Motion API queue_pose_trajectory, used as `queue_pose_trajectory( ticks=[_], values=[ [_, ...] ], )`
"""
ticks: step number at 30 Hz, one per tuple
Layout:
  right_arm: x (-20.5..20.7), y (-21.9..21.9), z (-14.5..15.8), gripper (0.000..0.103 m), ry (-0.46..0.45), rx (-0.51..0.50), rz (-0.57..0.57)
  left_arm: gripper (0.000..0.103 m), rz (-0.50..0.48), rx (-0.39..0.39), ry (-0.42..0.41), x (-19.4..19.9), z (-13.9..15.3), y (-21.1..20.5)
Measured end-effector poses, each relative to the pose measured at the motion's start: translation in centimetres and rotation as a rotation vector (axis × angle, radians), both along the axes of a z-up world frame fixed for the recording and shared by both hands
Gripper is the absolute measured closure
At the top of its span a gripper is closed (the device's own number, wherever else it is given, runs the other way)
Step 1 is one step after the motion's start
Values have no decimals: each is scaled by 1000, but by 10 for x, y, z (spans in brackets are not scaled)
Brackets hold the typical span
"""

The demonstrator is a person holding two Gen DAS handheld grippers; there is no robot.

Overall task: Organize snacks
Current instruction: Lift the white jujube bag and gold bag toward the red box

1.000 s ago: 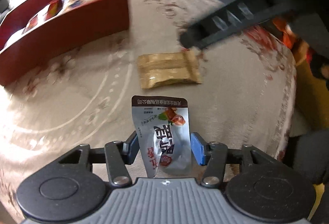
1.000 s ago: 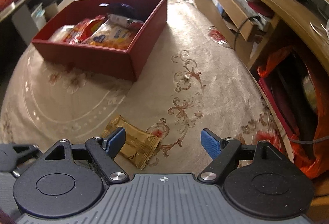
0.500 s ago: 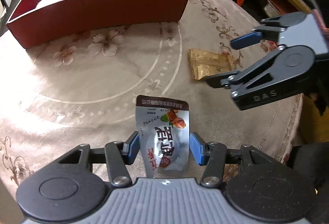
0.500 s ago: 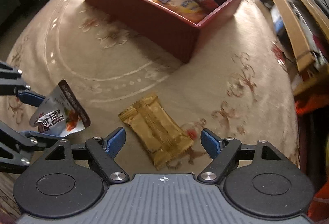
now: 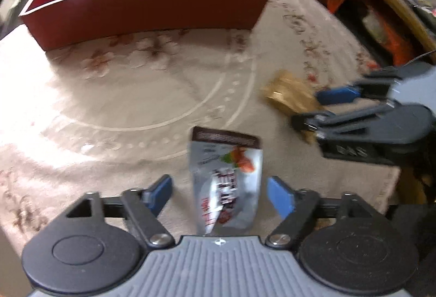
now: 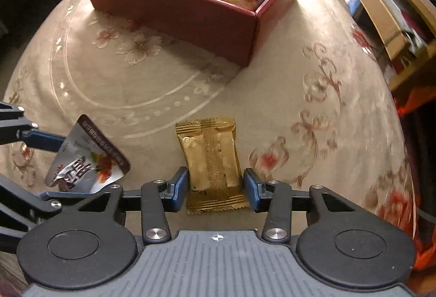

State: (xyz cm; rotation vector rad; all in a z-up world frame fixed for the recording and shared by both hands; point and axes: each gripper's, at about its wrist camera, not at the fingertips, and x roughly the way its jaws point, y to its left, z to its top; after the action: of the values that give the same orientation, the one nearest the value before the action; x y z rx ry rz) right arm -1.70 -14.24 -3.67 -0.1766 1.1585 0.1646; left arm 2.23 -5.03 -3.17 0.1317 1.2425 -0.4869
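Snack packets at the pick-up stage, with a red rectangular cardboard box (image 6: 190, 16) already holding several packets at the far side of the beige floral-patterned tablecloth (image 6: 313, 111). We judge the gold foil-wrapped snack bar (image 6: 212, 163) to be light, crinkly and somewhat slippery, with crimped end seals that would crush or slide if pinched. We would therefore take hold across its thicker middle, where the right gripper (image 6: 215, 185) now brackets it, pads just beside each long edge and not visibly pressing. The bar lies flat on the cloth. The silver foil pouch with dark print (image 5: 226, 182) looks lighter and floppier. It sits between the parted fingers of the left gripper (image 5: 220, 196), clear of both pads, and we cannot tell from the blurred view whether it rests on the cloth or is falling. The two grippers stand near each other, so we judge sideways room to be tight. Open cloth lies between them and the box's near wall, which must be cleared from above. The table edge drops off close to the right.
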Motion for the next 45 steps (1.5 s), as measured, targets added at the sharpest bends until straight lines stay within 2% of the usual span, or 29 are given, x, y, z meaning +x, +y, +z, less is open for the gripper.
queue_pose_trajectory(
  ticks=[5, 9, 11, 13, 15, 17, 19, 23, 24, 26, 28, 29, 31, 37, 45],
  values=[
    [-21, 2, -2, 54, -2, -1, -59, 24, -4, 23, -26, -6, -1, -1],
    [-23, 5, -3, 51, -22, -22, -96, 24, -13, 41, -56, -5, -3, -11],
    [-19, 2, -3, 45, -18, -10, -116, 24, -26, 69, -86, -7, -5, -16],
    [-17, 0, -3, 29, -25, -27, -124, 24, -43, 95, -107, -8, -7, -20],
    [-16, -2, -5, 19, -30, -47, -136, 24, -64, 123, -128, -12, -9, -24],
    [-15, -4, -7, 15, -24, -16, -146, 23, -66, 130, -140, -14, -9, -25],
    [-12, -4, -11, 1, -8, 22, -143, 22, -66, 134, -134, -13, -9, -24],
    [-10, 3, -14, 0, -8, 2, -138, 23, -40, 129, -138, -13, -10, -22],
    [-11, 3, -13, 3, -8, 0, -141, 25, -31, 126, -140, -13, -9, -21],
    [-14, 2, -8, 16, -17, 0, -133, 40, -18, 129, -142, -14, -6, -17],
    [-19, -1, -4, 35, -25, 16, -130, 48, -1, 119, -136, -12, -3, -13],
    [-20, -2, -2, 38, -27, 21, -136, 49, 9, 114, -131, -12, -3, -11],
    [-23, -2, 0, 53, -32, 18, -141, 50, 19, 116, -132, -13, -2, -9],
    [-31, 3, 2, 57, -40, 12, -137, 50, 24, 109, -119, -18, -1, -6],
    [-43, 7, 12, 57, -78, 49, -165, 50, 39, 66, -121, -17, 9, 2]
  ],
)
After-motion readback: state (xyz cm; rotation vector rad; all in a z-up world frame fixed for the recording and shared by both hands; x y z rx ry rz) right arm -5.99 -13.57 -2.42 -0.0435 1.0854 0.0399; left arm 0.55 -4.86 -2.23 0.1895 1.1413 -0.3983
